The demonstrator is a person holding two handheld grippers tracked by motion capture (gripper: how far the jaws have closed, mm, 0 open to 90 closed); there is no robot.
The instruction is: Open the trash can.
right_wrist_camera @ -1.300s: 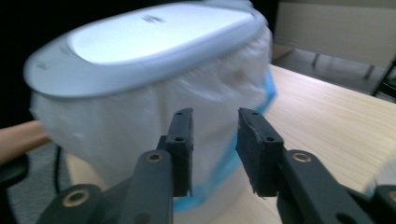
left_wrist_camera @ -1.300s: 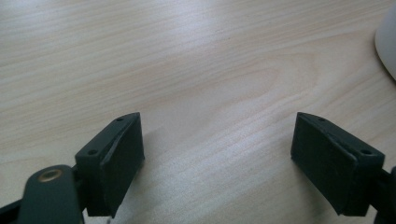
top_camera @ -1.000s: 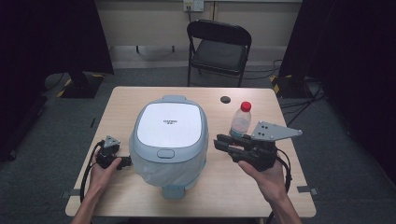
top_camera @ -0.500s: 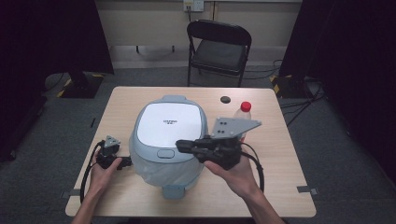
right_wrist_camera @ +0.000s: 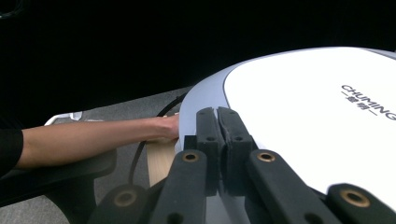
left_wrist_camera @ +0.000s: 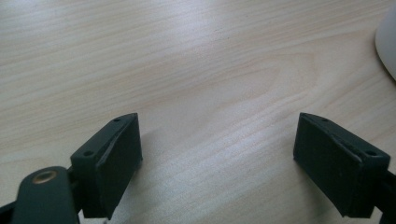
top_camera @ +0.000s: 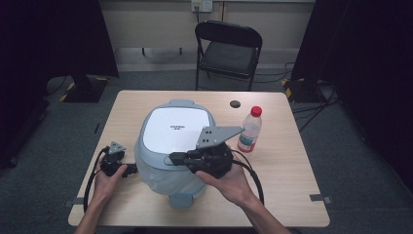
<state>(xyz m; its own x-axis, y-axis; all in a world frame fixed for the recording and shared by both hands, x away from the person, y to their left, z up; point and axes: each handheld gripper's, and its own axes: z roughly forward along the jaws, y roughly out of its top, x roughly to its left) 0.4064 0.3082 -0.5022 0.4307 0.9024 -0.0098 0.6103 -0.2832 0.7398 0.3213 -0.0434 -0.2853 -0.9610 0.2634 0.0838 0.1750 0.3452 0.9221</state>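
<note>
A white and pale-blue rice cooker (top_camera: 178, 131) with its lid down stands in the middle of the wooden table (top_camera: 292, 170). My right gripper (top_camera: 173, 158) is shut with nothing between its jaws, and its tips lie over the front edge of the lid by the latch. In the right gripper view the closed jaws (right_wrist_camera: 217, 114) point across the white lid (right_wrist_camera: 317, 121). My left gripper (top_camera: 130, 169) rests on the table just left of the cooker's base. It stands open (left_wrist_camera: 217, 140) over bare wood, with the cooker's edge (left_wrist_camera: 387, 42) at the far right.
A plastic bottle (top_camera: 250, 129) with a red cap stands right of the cooker. A small black round cap (top_camera: 235, 104) lies near the table's far edge. A black folding chair (top_camera: 228, 48) stands behind the table. The person's left forearm (right_wrist_camera: 93, 140) lies beside the cooker.
My right gripper has swung left from beside the bottle to the front of the cooker's lid. The left gripper has stayed put.
</note>
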